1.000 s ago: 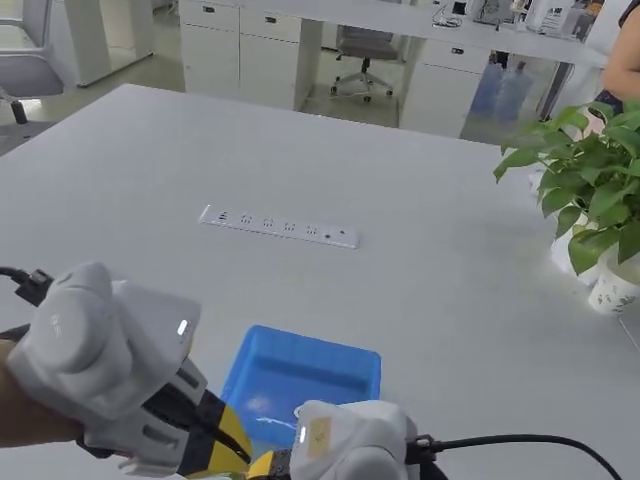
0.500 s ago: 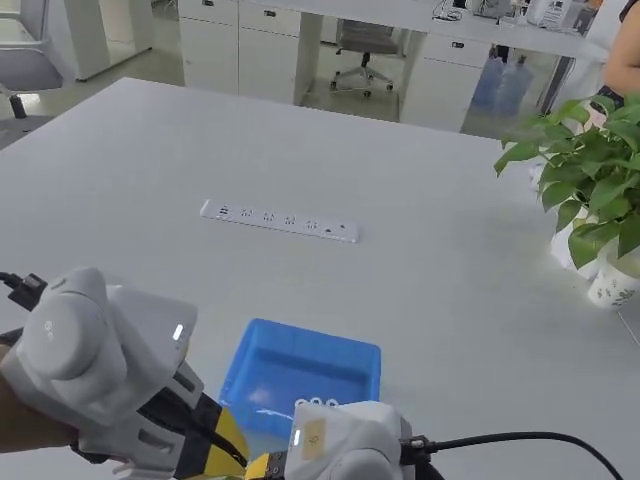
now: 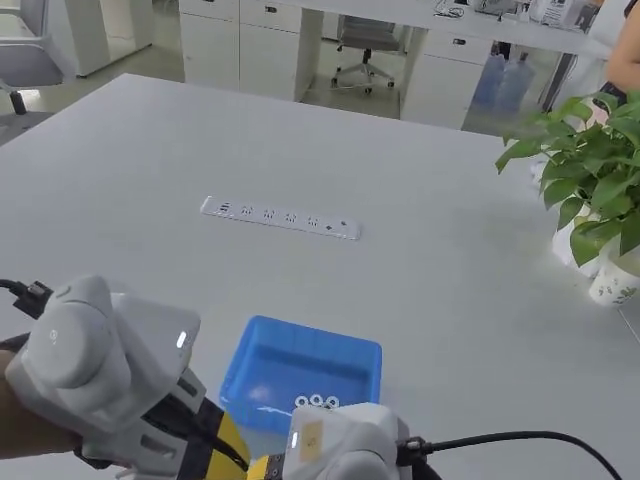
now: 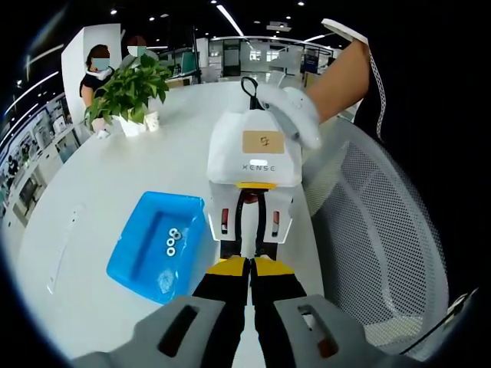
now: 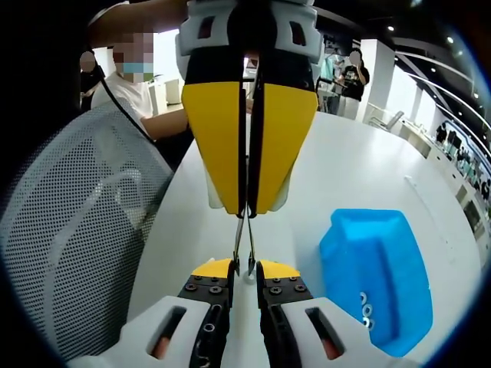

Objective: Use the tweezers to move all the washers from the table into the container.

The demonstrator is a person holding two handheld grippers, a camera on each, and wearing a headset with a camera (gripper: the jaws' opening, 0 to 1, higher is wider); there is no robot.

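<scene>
Tweezers (image 5: 239, 241) in L gripper (image 5: 247, 207), tips betw R gripper (image 5: 244, 270) jaws; container (image 5: 376, 253) beside.

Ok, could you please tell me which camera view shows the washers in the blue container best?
The left gripper view: three washers lie in a row on the blue container's floor, unobstructed and distinct. The head view shows them small, near the picture's bottom. The right gripper view shows them tiny, toward the lower right.

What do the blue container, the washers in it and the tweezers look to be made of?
Container: likely plastic, uniform blue, slight sheen. Washers: probably metal, pale silvery rings, too small to confirm. Tweezers: likely steel, thin grey shiny arms.
</scene>
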